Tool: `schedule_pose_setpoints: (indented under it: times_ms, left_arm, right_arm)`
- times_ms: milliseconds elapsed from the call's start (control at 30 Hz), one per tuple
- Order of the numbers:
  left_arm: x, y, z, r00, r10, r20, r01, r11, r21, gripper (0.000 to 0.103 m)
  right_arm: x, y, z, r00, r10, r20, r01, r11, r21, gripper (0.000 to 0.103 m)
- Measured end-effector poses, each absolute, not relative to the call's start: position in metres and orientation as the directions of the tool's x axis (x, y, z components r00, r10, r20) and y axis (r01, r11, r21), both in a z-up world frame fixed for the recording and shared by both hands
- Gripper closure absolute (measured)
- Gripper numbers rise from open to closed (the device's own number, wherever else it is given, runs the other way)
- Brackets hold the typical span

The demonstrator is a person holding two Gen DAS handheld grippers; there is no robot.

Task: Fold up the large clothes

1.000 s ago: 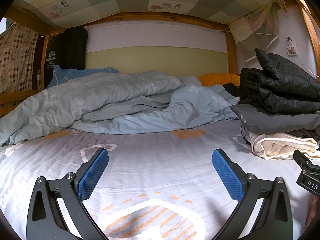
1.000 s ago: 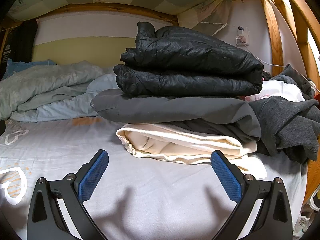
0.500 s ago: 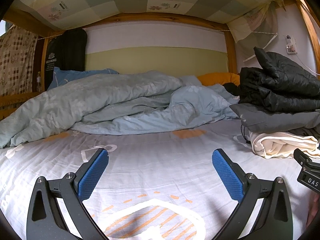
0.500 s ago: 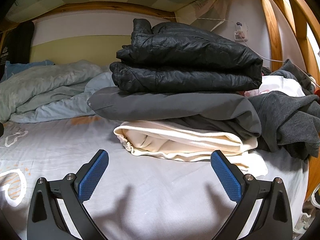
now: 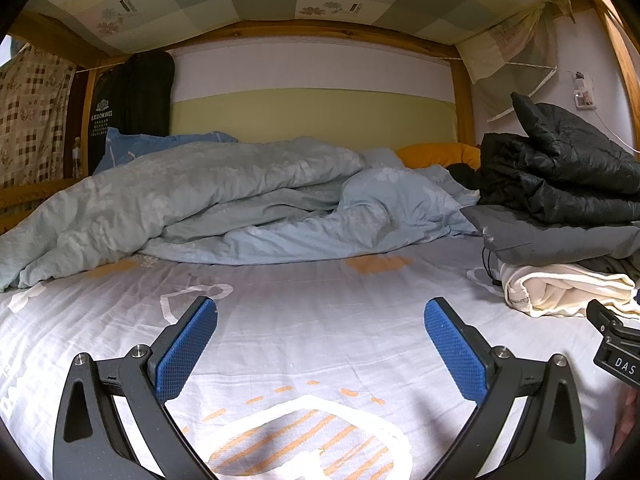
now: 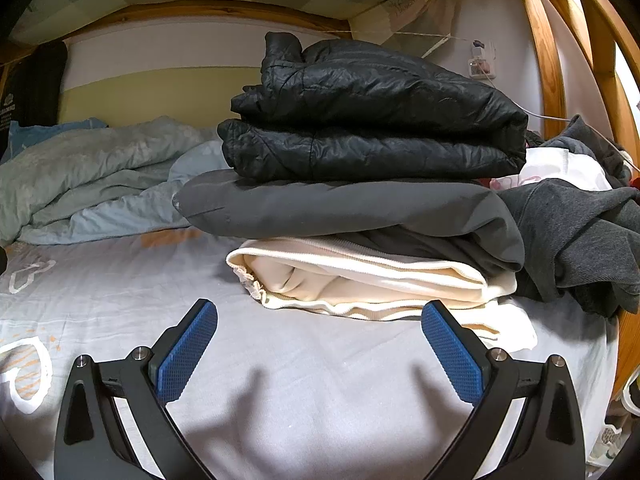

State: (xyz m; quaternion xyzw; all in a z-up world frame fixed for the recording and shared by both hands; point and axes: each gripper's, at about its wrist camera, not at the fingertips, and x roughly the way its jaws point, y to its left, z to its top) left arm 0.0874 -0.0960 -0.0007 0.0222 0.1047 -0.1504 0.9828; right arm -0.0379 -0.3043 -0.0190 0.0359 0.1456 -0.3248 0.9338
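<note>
A stack of folded clothes sits on the bed's right side: a black puffer jacket on top, a grey garment under it, a cream garment at the bottom. The same stack shows at the right of the left wrist view, with the black puffer jacket uppermost. A loose dark grey hoodie lies crumpled to the stack's right. My right gripper hovers open just in front of the cream garment, holding nothing. My left gripper is open over bare sheet.
A rumpled light blue duvet fills the back of the bed, with an orange pillow behind it. Wooden bunk posts stand at the right edge. The right gripper's body pokes in at the left view's right edge.
The right gripper has drifted slightly toward the stack and rightward, so the clothes look a little larger. The left gripper has hardly moved. Both stay open.
</note>
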Motion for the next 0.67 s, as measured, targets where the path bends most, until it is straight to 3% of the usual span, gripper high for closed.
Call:
schedule_pose_setpoints:
  times_ms: [667]
  left_arm:
    - [0.0877, -0.0959, -0.0006, 0.933, -0.291, -0.213, 0.301, 0.954, 0.013, 0.0]
  right_arm:
    - [-0.0362, -0.3047, -0.0204, 0.745, -0.596, -0.301, 0.617, 0.786, -0.03, 0.0]
